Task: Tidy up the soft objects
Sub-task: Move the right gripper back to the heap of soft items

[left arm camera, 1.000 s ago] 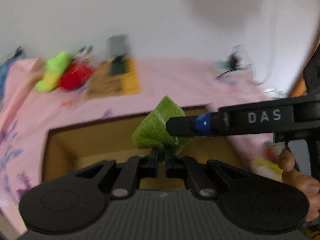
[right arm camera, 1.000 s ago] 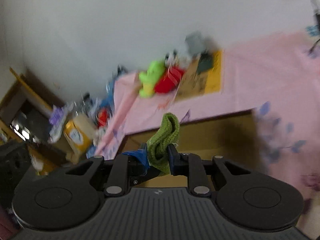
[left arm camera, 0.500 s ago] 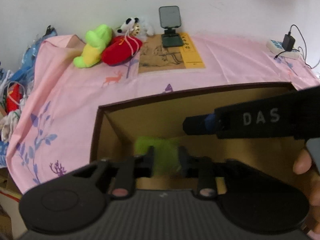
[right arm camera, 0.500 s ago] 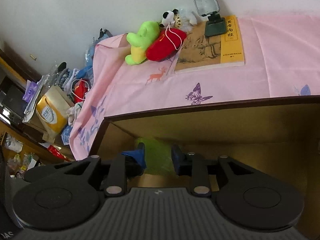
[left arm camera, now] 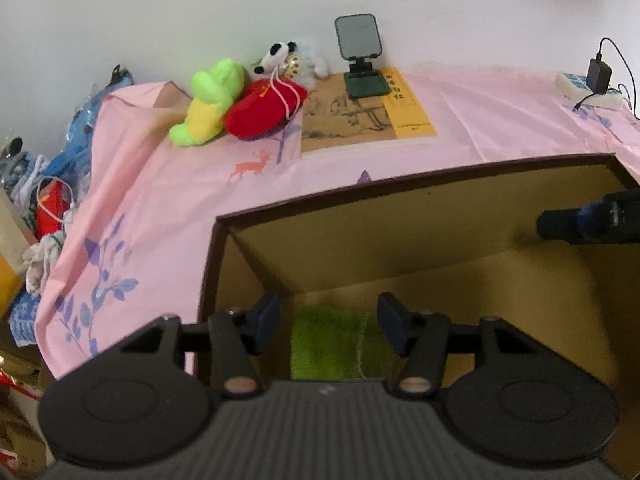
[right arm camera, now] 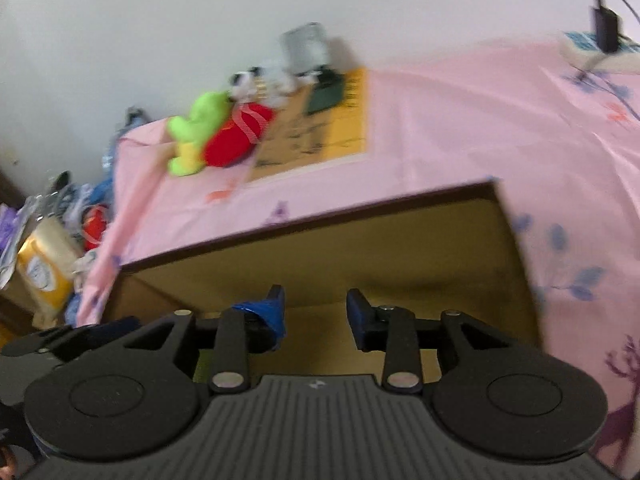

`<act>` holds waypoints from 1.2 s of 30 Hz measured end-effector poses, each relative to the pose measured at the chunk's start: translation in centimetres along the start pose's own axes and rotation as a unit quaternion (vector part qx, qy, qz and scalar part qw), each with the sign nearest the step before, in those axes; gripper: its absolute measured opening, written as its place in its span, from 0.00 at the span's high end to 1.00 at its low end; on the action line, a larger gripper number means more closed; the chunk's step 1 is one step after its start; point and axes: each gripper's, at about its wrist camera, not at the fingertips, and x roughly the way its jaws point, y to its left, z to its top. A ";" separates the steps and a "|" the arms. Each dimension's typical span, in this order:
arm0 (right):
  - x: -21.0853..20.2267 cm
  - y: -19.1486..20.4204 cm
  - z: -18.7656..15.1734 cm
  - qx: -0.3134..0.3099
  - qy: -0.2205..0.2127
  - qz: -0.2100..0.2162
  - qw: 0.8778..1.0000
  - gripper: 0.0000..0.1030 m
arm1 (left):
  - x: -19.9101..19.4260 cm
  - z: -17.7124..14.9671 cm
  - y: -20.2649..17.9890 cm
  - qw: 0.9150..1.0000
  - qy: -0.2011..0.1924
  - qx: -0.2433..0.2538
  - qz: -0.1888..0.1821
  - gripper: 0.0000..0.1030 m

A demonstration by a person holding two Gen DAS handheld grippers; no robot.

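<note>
Both tongs gape, empty; only left view shows green cloth inside box.

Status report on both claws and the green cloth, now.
Left claw open over the box. Right claw open, empty. Green cloth lying on the box floor, untouched. Nothing in the way.
</note>
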 end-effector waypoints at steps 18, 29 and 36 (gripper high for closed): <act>-4.4 -2.0 -0.5 0.002 -0.067 0.001 0.998 0.81 | -1.0 1.2 -1.0 1.000 -0.002 -0.022 0.005 0.33; -11.4 -3.5 -3.9 0.000 -0.113 0.004 0.994 0.77 | -7.0 0.7 -4.2 1.000 -0.025 -0.003 0.003 0.01; -15.5 -6.0 -6.4 0.007 -0.154 0.026 0.988 0.74 | -11.8 -0.4 -7.7 0.997 -0.072 0.030 -0.020 0.01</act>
